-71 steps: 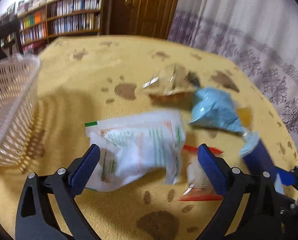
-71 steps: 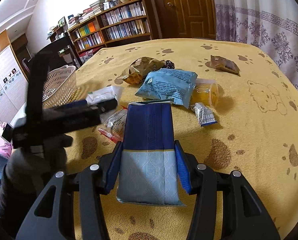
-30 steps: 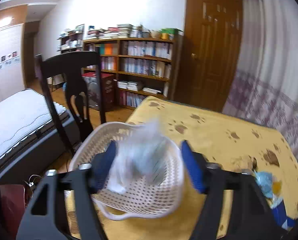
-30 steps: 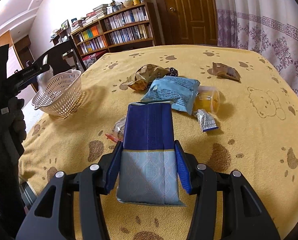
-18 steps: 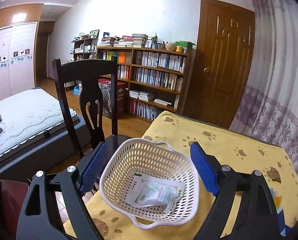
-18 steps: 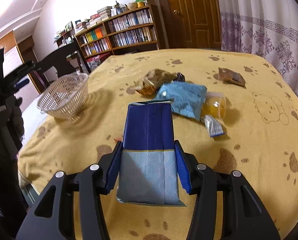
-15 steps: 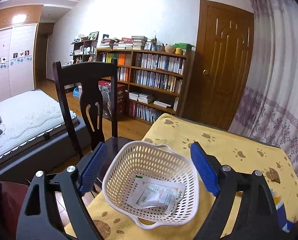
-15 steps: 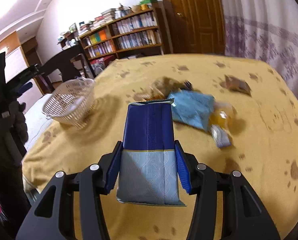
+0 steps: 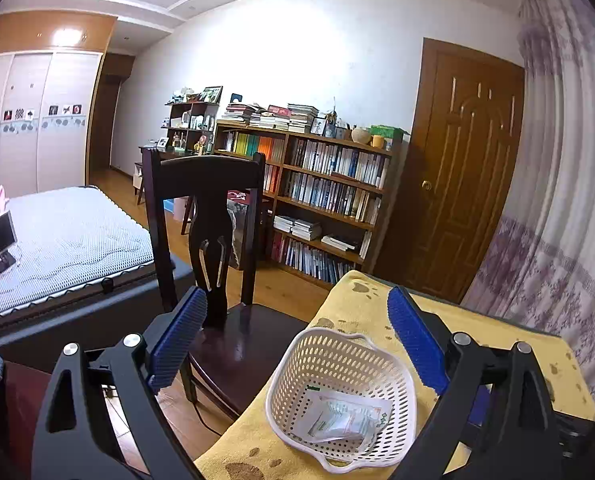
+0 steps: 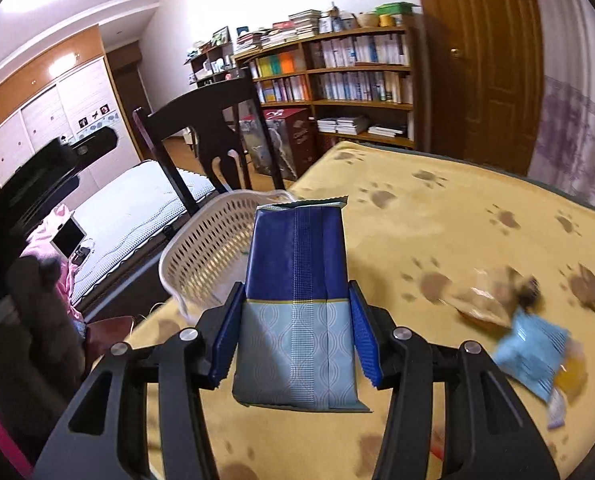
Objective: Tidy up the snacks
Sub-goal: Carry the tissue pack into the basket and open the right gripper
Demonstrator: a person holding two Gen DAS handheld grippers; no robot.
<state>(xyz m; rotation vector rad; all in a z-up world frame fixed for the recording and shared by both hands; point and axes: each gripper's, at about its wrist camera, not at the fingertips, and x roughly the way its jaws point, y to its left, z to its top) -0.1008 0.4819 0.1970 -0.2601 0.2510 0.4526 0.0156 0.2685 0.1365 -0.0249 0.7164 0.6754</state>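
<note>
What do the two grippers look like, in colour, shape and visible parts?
Both look alike. The left gripper and the right gripper each have a black frame with angular struts, triangular cut-outs and round silver bolts. The fingers carry flat, long blue pads with a fine ribbed surface. No cable or printed marking shows on either.

1. White packet [image 9: 343, 416]: earlier on the worktop [image 9: 253, 450] among the other snacks; now lying inside the white basket [image 9: 297, 352].
2. Left gripper [image 9: 297, 336]: carried the packet over the basket, let it go, now stands wide apart, above and back from the basket.
3. Right gripper [image 10: 293, 320]: swung left with the blue pack [image 10: 295, 280]; the basket [image 10: 201, 256] is now just beyond the pack, remaining snacks shifted to the right edge.
</note>
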